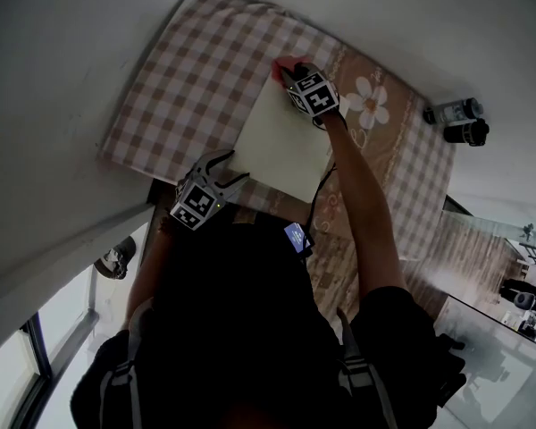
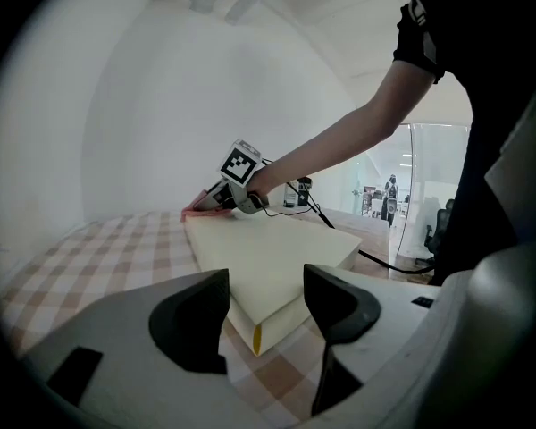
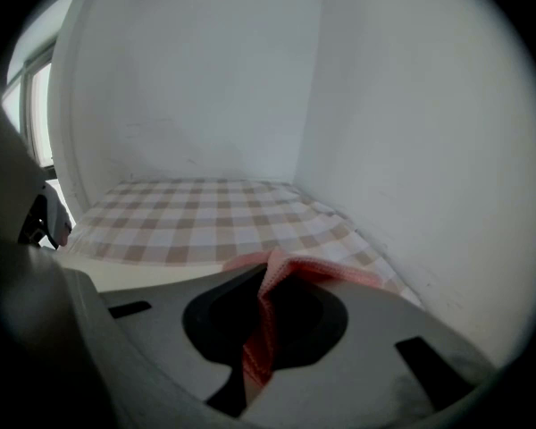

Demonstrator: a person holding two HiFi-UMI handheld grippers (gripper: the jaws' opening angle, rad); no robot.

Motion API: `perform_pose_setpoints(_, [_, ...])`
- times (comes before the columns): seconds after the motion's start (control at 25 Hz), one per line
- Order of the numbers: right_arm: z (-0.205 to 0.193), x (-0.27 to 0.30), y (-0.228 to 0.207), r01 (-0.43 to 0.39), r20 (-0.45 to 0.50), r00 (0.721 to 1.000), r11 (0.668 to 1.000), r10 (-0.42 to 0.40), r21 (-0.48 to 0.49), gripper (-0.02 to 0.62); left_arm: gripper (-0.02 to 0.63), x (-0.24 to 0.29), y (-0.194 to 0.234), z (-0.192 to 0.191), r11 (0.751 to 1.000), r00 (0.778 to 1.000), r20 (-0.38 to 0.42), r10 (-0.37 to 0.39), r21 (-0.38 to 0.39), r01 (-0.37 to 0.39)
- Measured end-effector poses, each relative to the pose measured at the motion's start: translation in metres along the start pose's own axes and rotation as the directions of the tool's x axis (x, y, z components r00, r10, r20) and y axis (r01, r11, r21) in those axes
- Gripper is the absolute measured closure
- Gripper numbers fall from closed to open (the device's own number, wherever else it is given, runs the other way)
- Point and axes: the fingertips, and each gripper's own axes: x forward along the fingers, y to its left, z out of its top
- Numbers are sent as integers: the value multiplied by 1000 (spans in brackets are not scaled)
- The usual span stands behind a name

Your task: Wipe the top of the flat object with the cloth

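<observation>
Right gripper (image 1: 288,72) clenches the pink cloth (image 1: 280,63) at the flat object's (image 1: 281,137) far corner. Left gripper (image 1: 223,164) is released, beside the near corner.

No word, brand or number can be read anywhere (the right gripper's marker cube (image 1: 311,92) and the left gripper's marker cube (image 1: 196,206) show only black-and-white square patterns).

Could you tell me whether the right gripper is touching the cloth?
Touching. In the right gripper view, the right gripper has its jaws pinched shut on a fold of the cloth.
</observation>
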Motion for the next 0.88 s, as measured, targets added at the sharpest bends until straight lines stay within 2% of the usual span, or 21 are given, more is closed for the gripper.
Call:
perform_pose_setpoints(0.52, [-3,-7,23,-61,-2,998,998,61,33,584,327,0,1,-2,1000,1000,16,-22,-13,22])
perform_pose_setpoints(0.88, [-9,-16,47,-54,-6,999,998,54,-45,584,327,-1,0,-4,999,998,50,-45,-28,46])
